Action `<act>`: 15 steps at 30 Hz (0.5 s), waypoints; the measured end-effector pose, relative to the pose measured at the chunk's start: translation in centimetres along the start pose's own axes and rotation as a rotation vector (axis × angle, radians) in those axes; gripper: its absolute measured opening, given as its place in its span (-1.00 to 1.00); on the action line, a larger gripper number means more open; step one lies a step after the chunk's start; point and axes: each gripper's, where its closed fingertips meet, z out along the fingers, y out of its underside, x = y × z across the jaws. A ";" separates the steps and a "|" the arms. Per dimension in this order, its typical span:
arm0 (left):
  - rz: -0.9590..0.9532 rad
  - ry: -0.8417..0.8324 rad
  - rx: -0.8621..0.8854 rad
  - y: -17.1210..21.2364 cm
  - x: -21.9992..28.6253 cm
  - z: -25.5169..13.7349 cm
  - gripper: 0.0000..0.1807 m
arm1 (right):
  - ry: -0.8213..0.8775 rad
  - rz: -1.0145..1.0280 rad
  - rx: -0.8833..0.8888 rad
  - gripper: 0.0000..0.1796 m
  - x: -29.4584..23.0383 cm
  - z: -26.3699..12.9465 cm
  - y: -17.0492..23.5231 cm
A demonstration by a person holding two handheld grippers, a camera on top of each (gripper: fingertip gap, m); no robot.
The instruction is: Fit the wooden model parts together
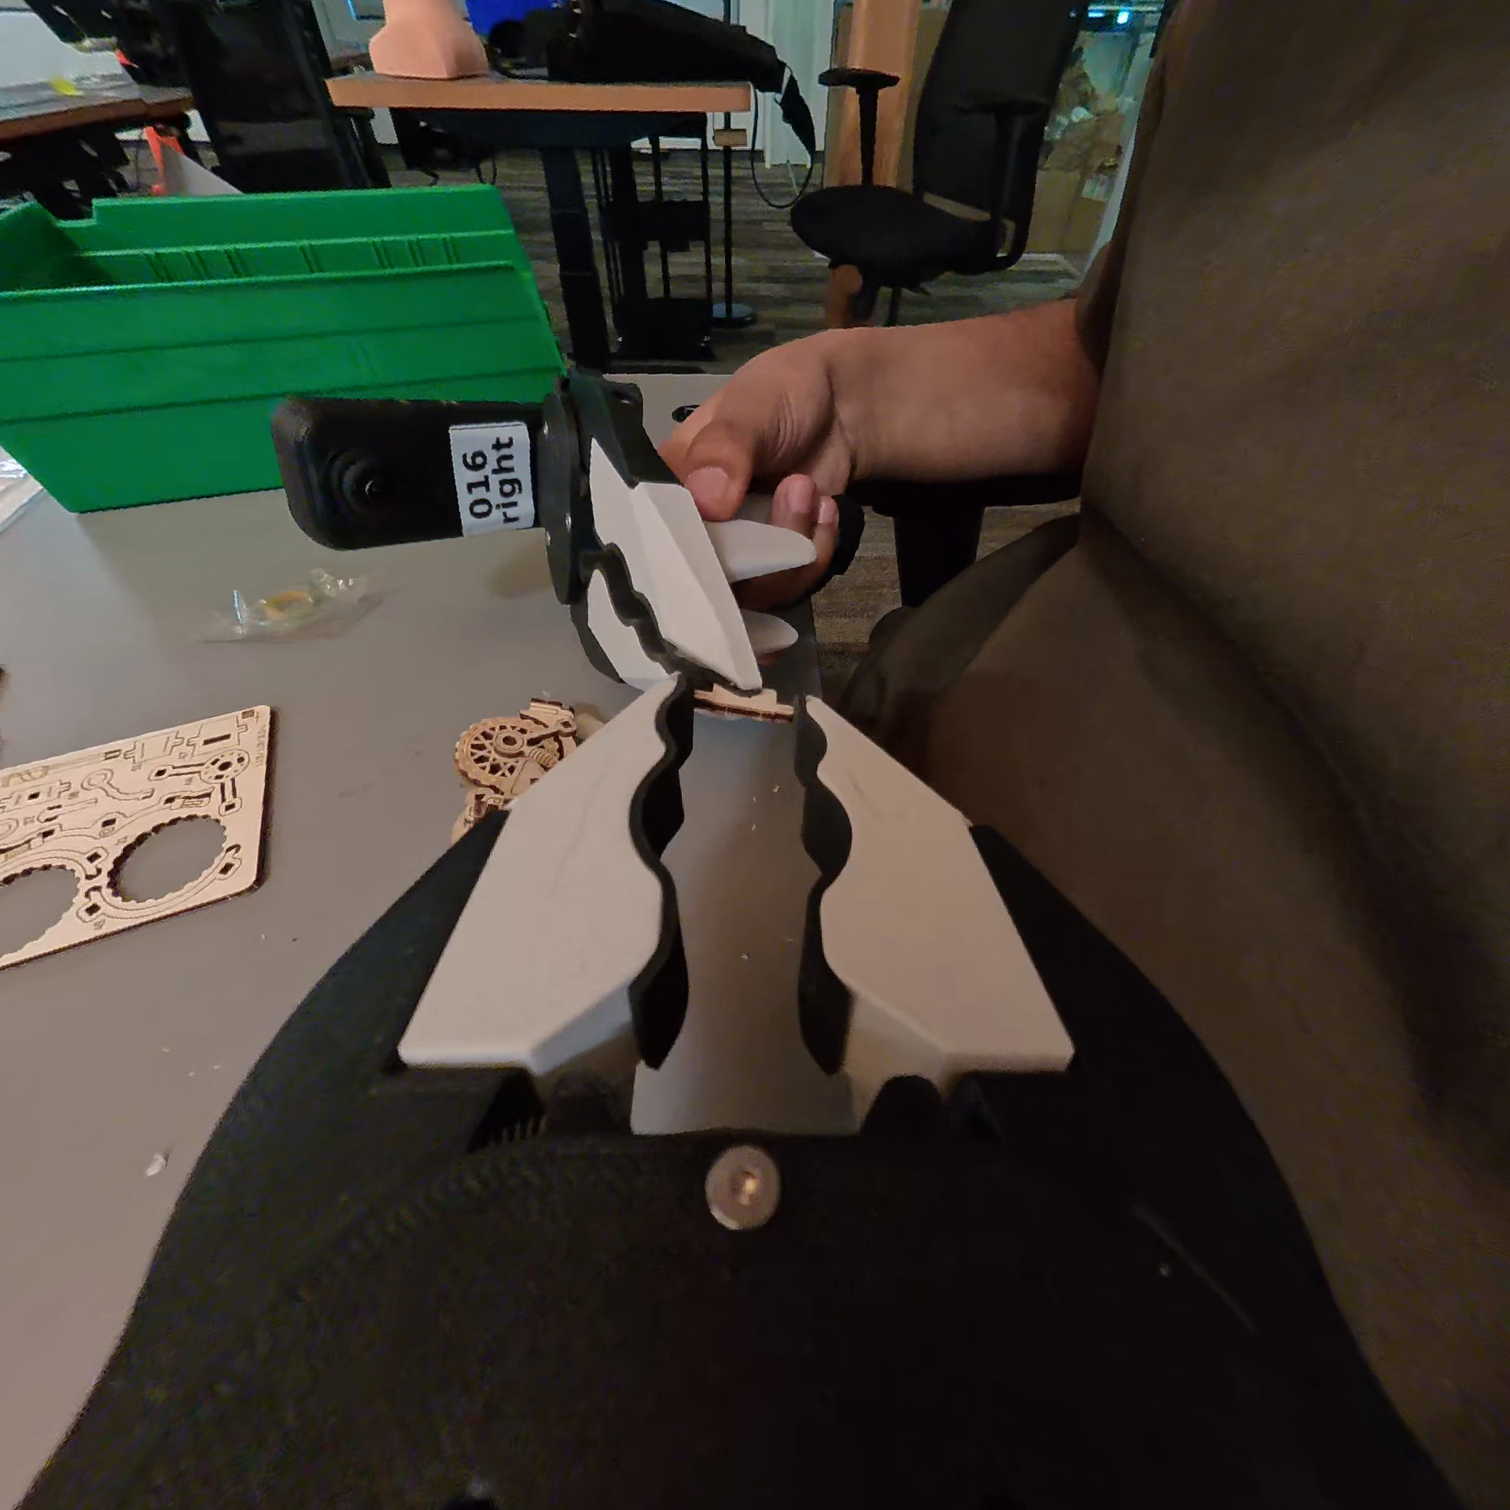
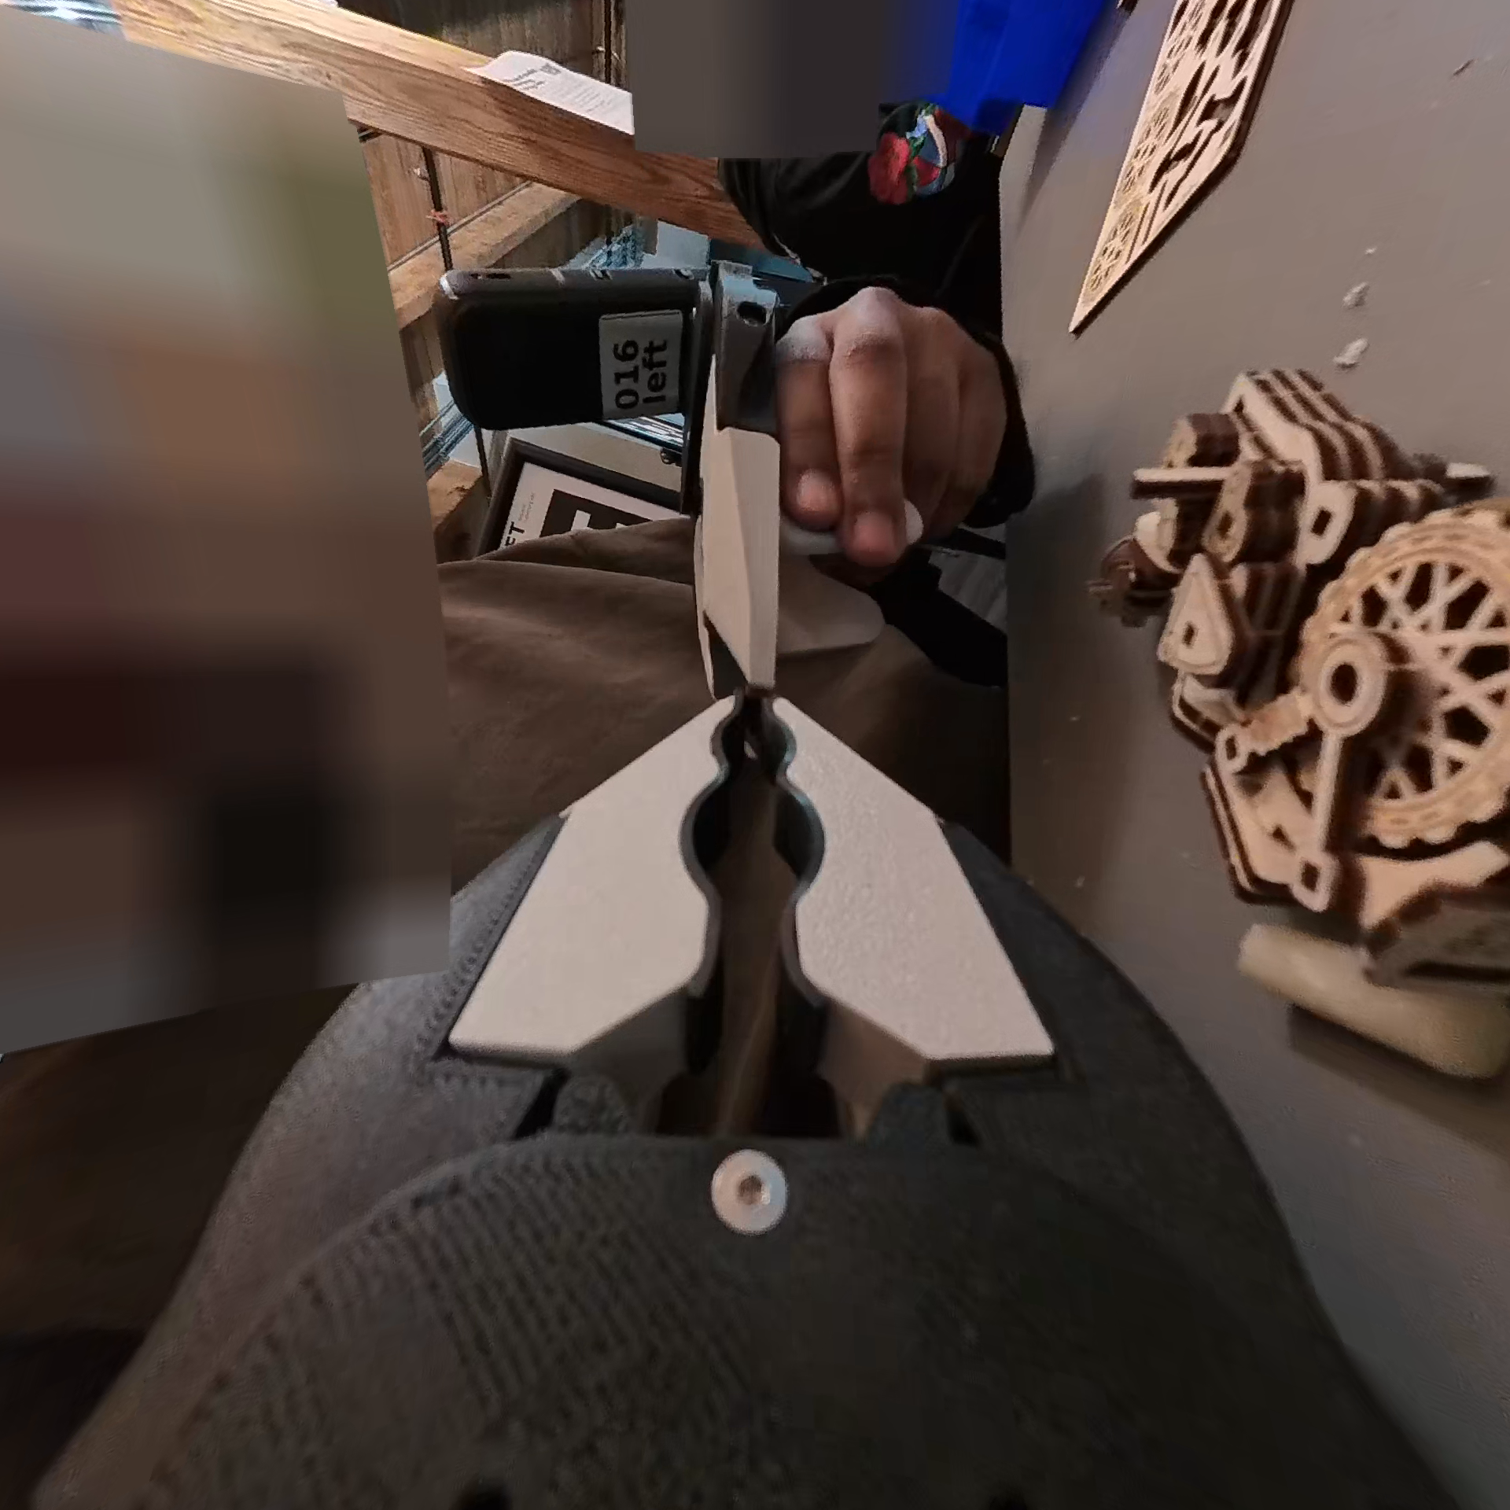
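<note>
Grey table under two grippers meeting tip to tip over a small wooden part.

Left gripper holds the part at its tips, jaws partly open around it; right gripper comes from above, jaws nearly closed (whether it also grips the part I cannot tell). Half-built wooden model lies left of the left jaws, cut-out wooden sheet and green bin farther left.

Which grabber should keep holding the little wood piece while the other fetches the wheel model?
Probably the left. The left gripper grips the small wooden piece by both ends; the right gripper only nips its edge from above, so it can leave for the wheel model.
</note>
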 end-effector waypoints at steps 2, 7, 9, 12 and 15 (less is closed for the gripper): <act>0.006 -0.005 0.000 0.0 -0.1 0.0 -0.75 | -0.009 0.005 0.005 -0.99 0.0 0.0 -0.1; 0.019 -0.049 -0.006 0.1 -0.9 -0.3 -0.74 | 0.005 -0.011 0.047 -0.95 0.1 -0.6 -0.8; 0.027 -0.096 -0.015 0.2 -2.0 -0.8 -0.74 | 0.044 -0.066 0.068 -0.95 0.1 -1.1 -1.4; 0.071 -0.220 -0.053 0.9 -4.5 -2.3 -0.75 | 0.231 -0.257 0.087 -0.95 1.1 -2.0 -2.3; 0.155 -0.352 -0.130 2.2 -7.0 -3.8 -0.75 | 0.610 -0.577 0.042 -0.77 3.4 -3.6 -3.5</act>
